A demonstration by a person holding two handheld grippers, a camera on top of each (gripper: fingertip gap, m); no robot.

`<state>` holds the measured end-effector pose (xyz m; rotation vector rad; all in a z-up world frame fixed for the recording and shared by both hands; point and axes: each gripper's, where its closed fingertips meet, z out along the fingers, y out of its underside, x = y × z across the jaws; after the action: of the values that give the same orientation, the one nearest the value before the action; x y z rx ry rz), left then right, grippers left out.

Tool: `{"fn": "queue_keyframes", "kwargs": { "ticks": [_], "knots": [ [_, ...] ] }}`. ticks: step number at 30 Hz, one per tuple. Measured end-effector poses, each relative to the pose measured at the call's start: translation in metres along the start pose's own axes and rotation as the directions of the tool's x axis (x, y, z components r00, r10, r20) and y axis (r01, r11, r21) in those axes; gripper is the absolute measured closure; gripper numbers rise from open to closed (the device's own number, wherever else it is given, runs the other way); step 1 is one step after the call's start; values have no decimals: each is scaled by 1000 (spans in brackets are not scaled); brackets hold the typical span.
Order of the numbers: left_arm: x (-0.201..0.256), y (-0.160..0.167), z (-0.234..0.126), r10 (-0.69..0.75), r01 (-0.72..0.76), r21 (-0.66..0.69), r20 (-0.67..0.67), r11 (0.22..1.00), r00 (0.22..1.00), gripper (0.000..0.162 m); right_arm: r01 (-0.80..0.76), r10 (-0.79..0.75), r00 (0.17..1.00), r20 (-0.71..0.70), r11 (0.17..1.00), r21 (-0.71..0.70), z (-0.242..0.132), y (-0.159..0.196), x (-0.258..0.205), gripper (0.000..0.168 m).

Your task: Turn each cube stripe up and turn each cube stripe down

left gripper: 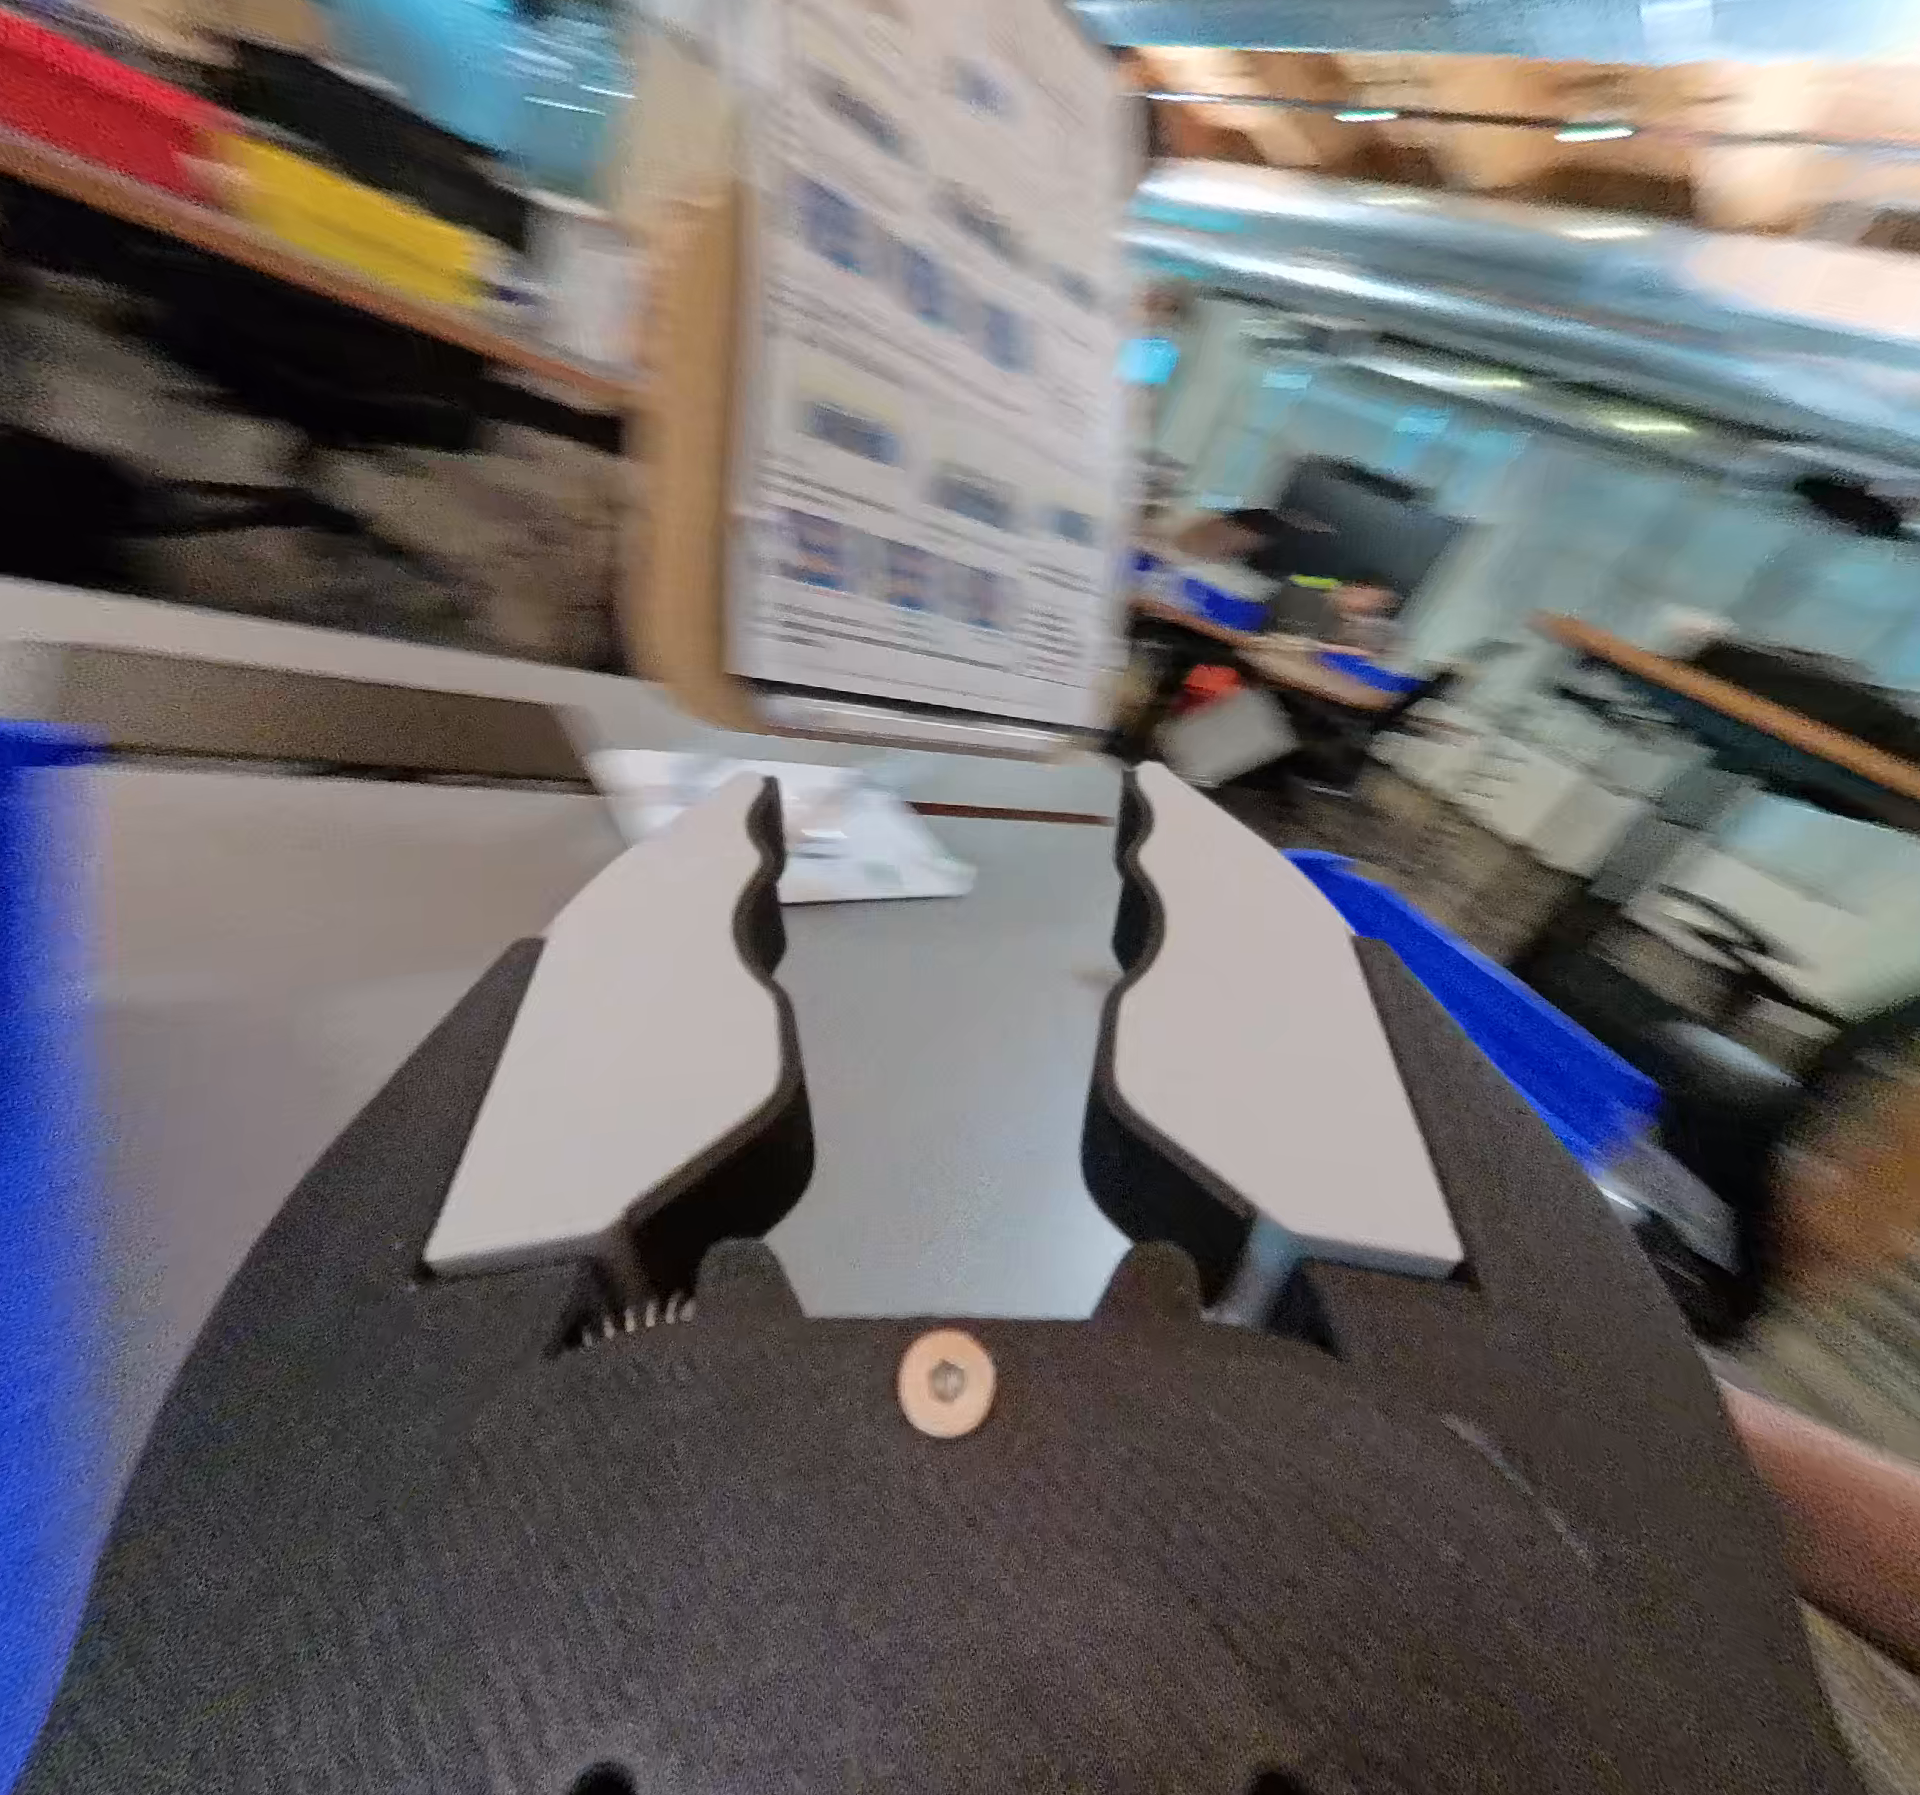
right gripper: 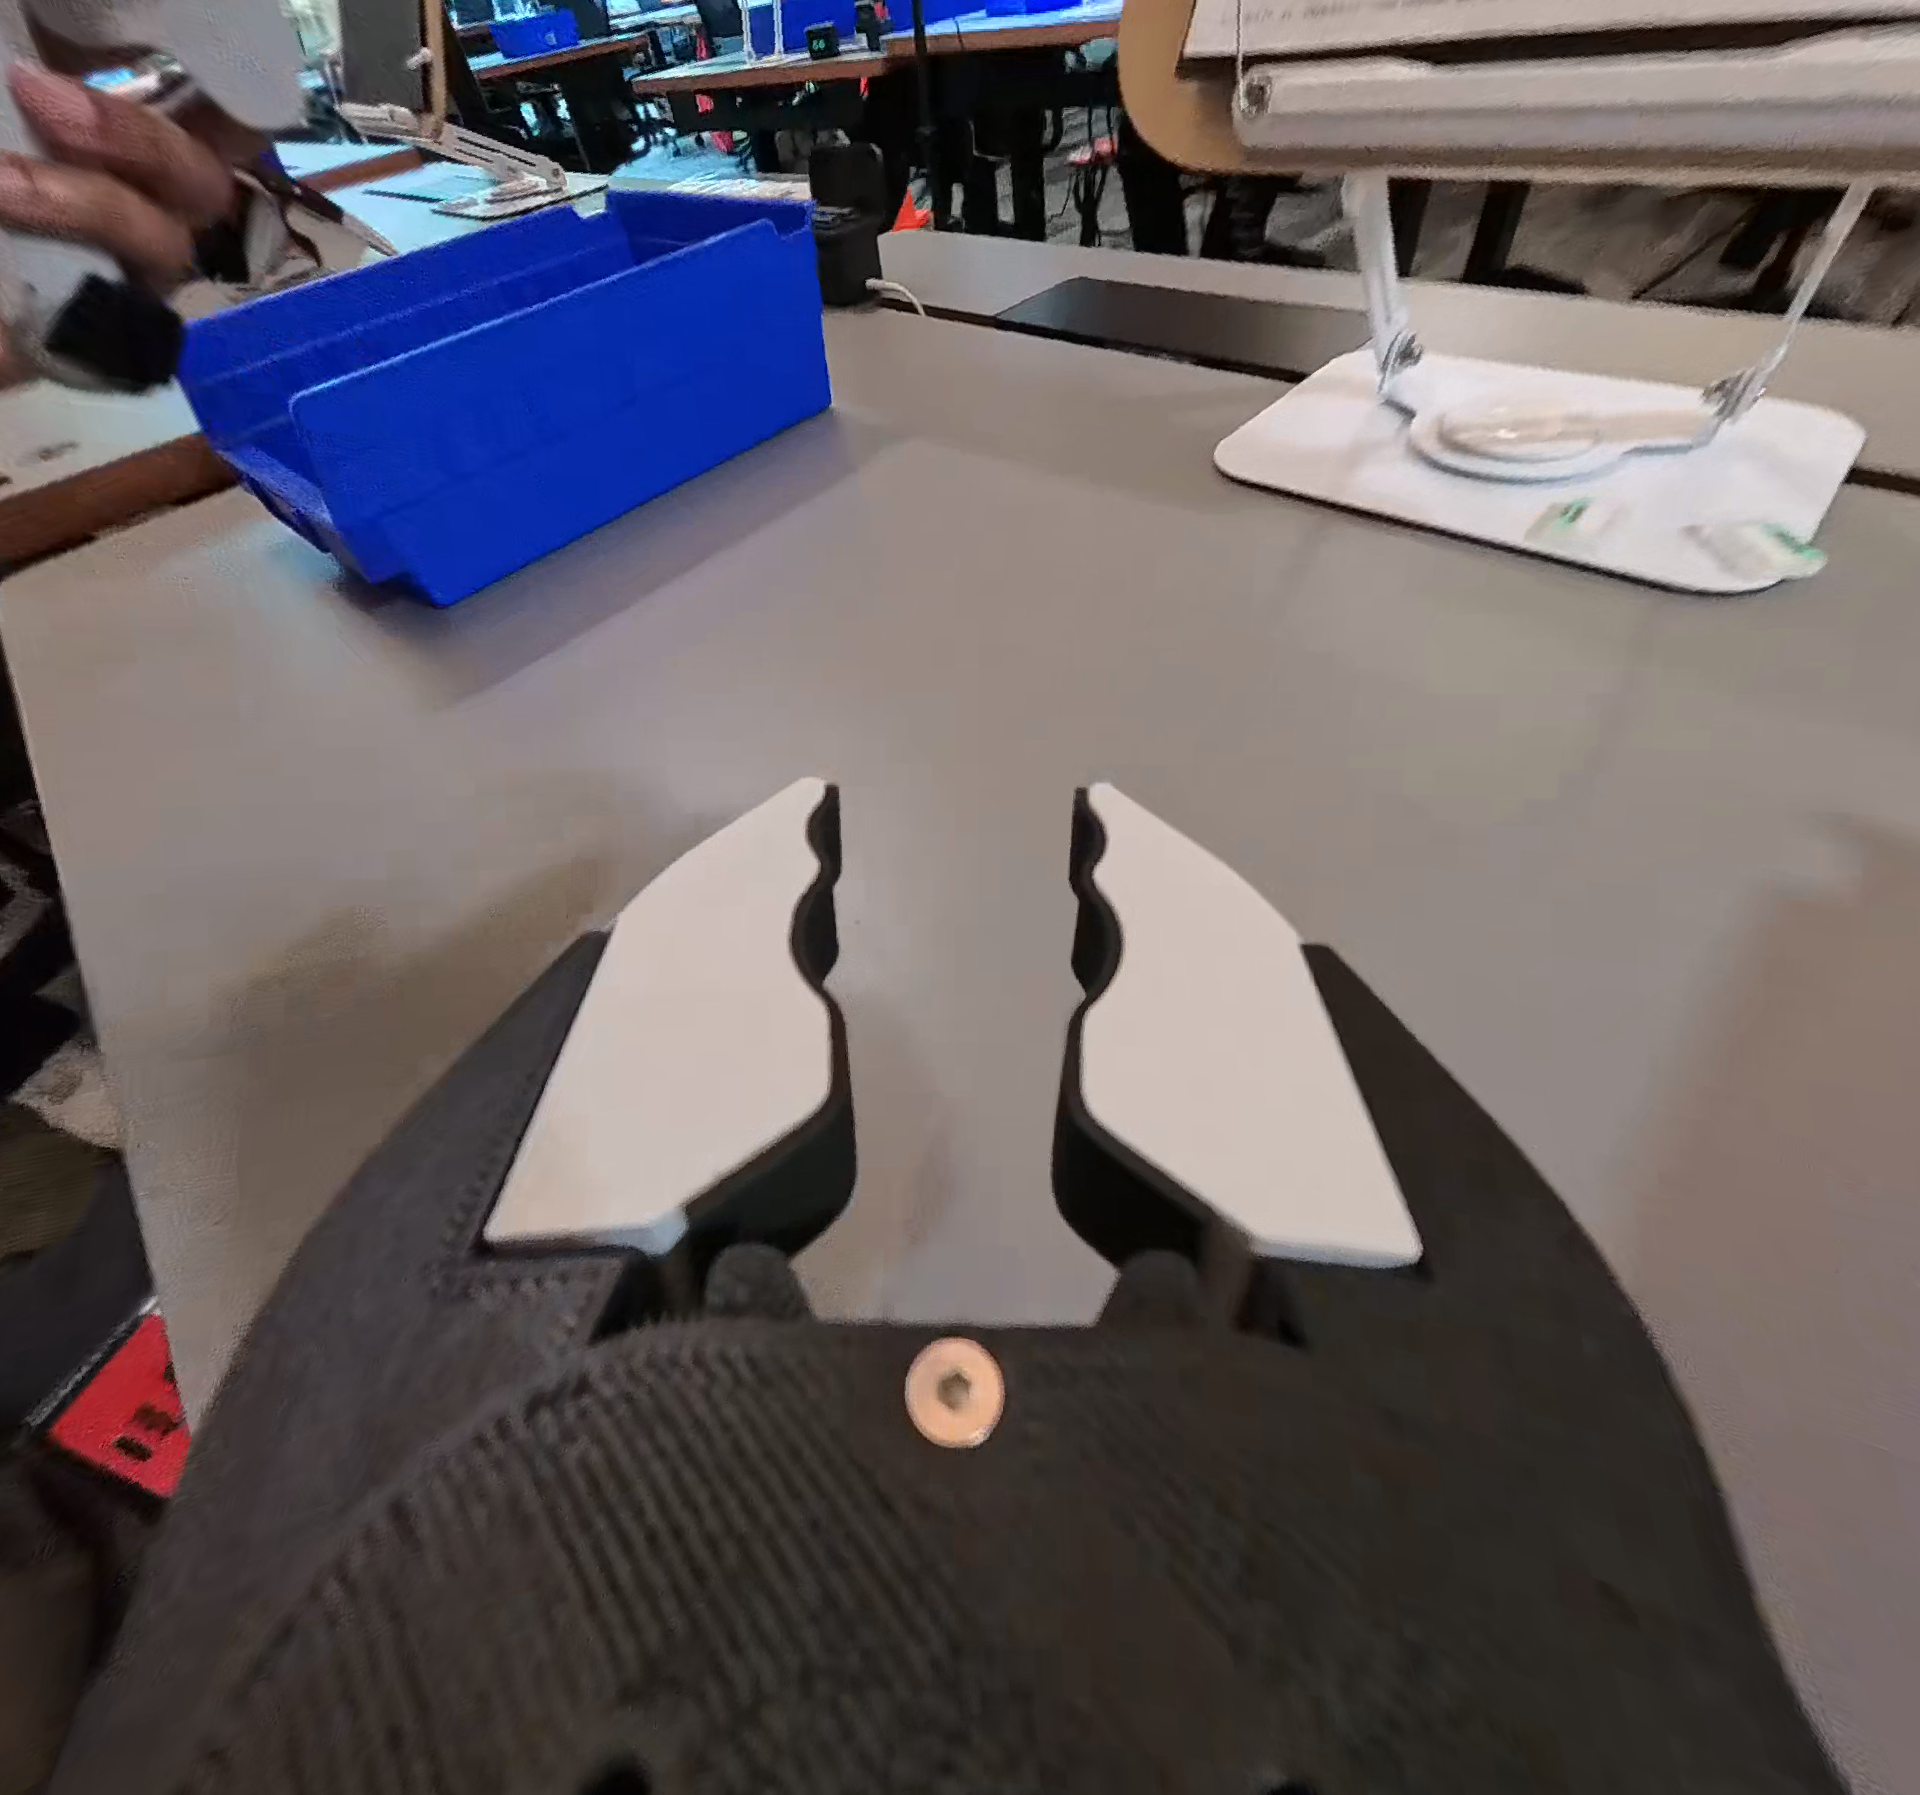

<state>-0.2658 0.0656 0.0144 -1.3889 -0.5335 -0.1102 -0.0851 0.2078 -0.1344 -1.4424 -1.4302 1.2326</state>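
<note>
No cube shows in either view. My left gripper is open and empty, held above the grey table; its view is blurred by motion. My right gripper is open and empty, low over the grey table. A blue bin stands on the table at the far left of the right wrist view; what it holds is hidden. In the left wrist view a blue bin lies to the right of the gripper and a blue shape fills the left edge.
A sheet on a cardboard backing stands on a clear holder with a white base at the table's far side. A person's hand with a black handle shows at the upper left. Other tables and bins stand behind.
</note>
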Motion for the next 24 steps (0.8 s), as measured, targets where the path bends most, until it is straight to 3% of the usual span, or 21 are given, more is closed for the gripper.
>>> {"fn": "queue_keyframes", "kwargs": {
  "ticks": [2, 5, 9, 13, 17, 24],
  "knots": [
    [-72, -21, -29, 66, -55, -43, 307, 998, 950, 106, -52, 53, 999, 11, 998, -31, 2, 8, 3, 126],
    [-154, -14, -69, 139, -59, -163, 539, 985, 830, 103, -121, 123, 992, 22, 991, -59, 4, 15, 6, 125],
    [-201, 32, -80, 120, 114, -347, 584, 931, 803, 98, -190, 193, 980, 39, 979, -67, -2, 18, 1, 125],
    [-231, 57, -78, 271, 100, -500, 614, 861, 741, 94, -148, 149, 989, 11, 986, -80, -12, 25, -1, 126],
    [-244, 93, -67, 254, 212, -604, 592, 768, 765, 94, -74, 72, 997, -19, 993, -97, -22, 32, -4, 130],
    [-265, 100, -64, 368, 241, -687, 613, 686, 699, 93, -96, 96, 995, -8, 991, -91, -34, 36, -10, 130]
  ]
}}
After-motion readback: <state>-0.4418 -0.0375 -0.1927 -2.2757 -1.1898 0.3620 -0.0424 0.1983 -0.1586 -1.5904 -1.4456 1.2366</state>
